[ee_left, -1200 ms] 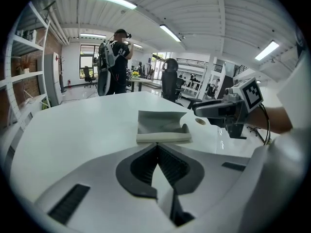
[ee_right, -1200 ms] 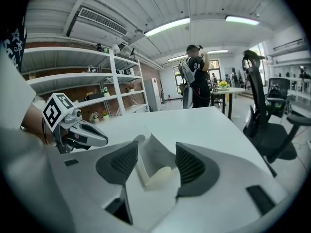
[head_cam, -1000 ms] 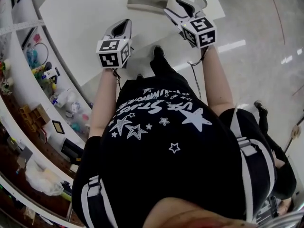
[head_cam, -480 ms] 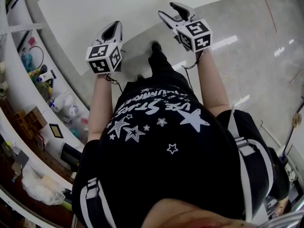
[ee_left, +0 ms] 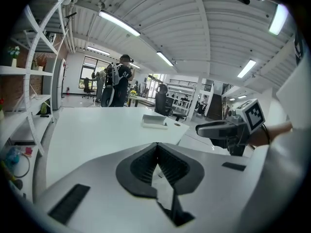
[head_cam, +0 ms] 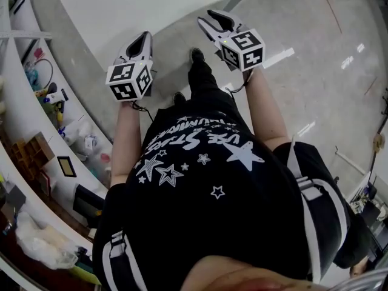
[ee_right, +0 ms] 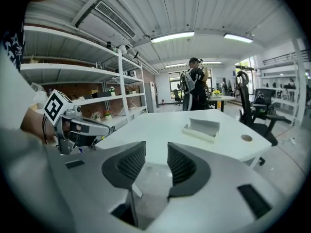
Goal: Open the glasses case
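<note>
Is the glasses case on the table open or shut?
Open: the glasses case shows its lid standing up from the base.

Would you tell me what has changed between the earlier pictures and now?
The left gripper and right gripper have drawn back off the table, over the floor. The right gripper's jaws have just been closing, nothing between them. The glasses case still lies open on the table; the left jaws stay together.

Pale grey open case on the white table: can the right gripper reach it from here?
Probably not. The right gripper, jaws just closing on nothing, hangs short of the white table; the pale grey case lies far across it. Nothing blocks the way.
</note>
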The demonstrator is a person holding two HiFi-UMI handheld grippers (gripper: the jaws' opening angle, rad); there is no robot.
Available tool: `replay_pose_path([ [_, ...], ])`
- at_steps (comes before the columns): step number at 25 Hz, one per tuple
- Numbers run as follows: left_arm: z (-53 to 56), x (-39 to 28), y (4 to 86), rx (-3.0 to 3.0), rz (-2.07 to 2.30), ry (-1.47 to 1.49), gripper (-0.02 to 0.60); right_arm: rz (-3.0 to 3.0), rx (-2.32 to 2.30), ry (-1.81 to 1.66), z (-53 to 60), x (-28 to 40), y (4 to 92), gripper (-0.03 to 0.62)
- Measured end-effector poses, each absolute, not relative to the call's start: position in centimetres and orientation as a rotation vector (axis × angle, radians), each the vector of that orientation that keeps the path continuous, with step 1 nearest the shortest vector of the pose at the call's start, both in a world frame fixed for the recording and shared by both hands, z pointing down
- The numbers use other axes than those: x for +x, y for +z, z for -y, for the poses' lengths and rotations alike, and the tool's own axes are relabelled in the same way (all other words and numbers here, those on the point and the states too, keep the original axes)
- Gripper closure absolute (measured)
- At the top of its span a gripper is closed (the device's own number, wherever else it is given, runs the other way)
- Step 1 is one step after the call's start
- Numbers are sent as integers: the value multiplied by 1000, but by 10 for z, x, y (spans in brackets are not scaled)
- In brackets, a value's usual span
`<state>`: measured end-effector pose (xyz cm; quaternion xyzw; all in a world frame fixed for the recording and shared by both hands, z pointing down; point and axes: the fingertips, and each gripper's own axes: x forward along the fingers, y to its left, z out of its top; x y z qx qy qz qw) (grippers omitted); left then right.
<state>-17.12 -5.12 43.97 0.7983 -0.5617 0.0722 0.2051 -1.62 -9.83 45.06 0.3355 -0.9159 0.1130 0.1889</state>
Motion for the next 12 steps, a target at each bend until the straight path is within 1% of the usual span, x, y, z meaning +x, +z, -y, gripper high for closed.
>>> replay_pose_path([
  [6,-1,-179,437,2248,1531,164,569,2562,1010,462,34,-18,454,532],
  [9,-17,-185,439,2238,1531,150,569,2556,1005,536,13,-23,459,554],
  [12,-24,-190,438,2224,1542,123,569,2545,985,563,5,-28,463,557],
])
